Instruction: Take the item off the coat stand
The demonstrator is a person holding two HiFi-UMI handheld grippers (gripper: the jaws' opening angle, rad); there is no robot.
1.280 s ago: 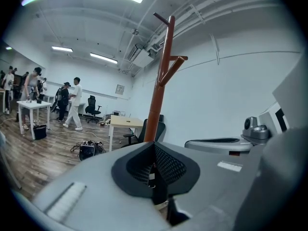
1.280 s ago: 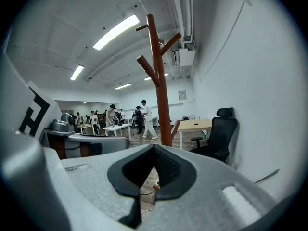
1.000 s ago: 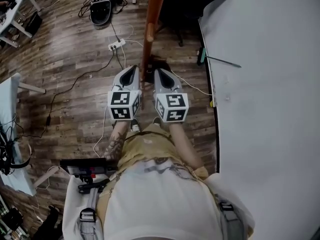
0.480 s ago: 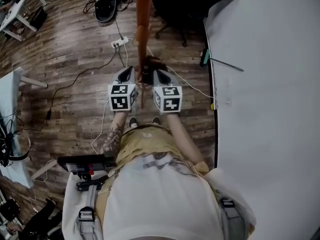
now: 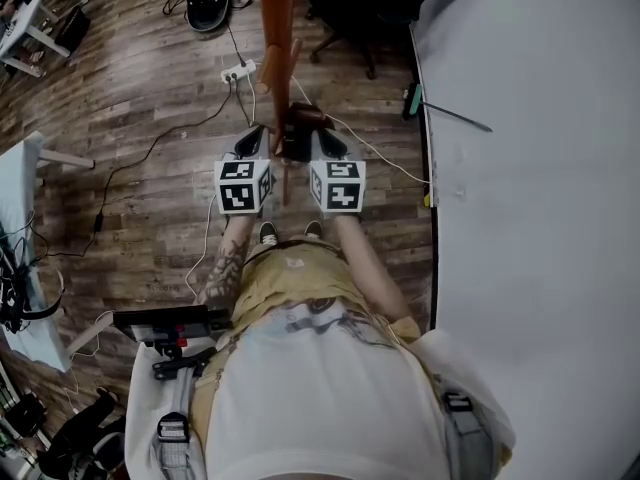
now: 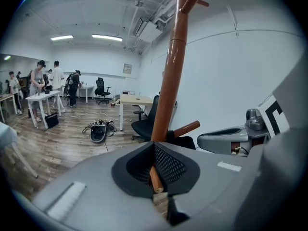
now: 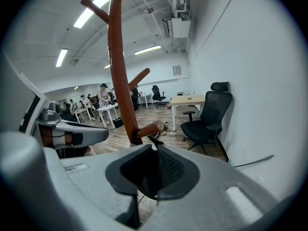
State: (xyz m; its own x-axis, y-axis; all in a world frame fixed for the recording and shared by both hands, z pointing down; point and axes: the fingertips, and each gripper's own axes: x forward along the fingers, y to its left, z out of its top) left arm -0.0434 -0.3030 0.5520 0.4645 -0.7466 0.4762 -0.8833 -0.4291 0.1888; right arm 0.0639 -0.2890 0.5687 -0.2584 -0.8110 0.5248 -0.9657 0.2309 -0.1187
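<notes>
I count one dark item (image 5: 300,133), low on the single coat stand (image 5: 277,28) and against its pole; I cannot tell what kind of thing it is. It sits between my two grippers, just beside each.

The left gripper (image 5: 252,140) is left of the pole with its fingers pressed together at the tips. Through the slot behind those tips, the left gripper view shows one wooden peg end (image 6: 155,179). The right gripper (image 5: 322,140) is on the other side, fingers likewise pressed together, pointing at one short lower peg (image 7: 149,129).

The right gripper view shows three more pegs higher up the pole. Beyond the stand are one black office chair (image 7: 209,114), one white power strip (image 5: 235,71) on the wood floor (image 5: 150,98), and the white wall (image 5: 540,168) to my right.
</notes>
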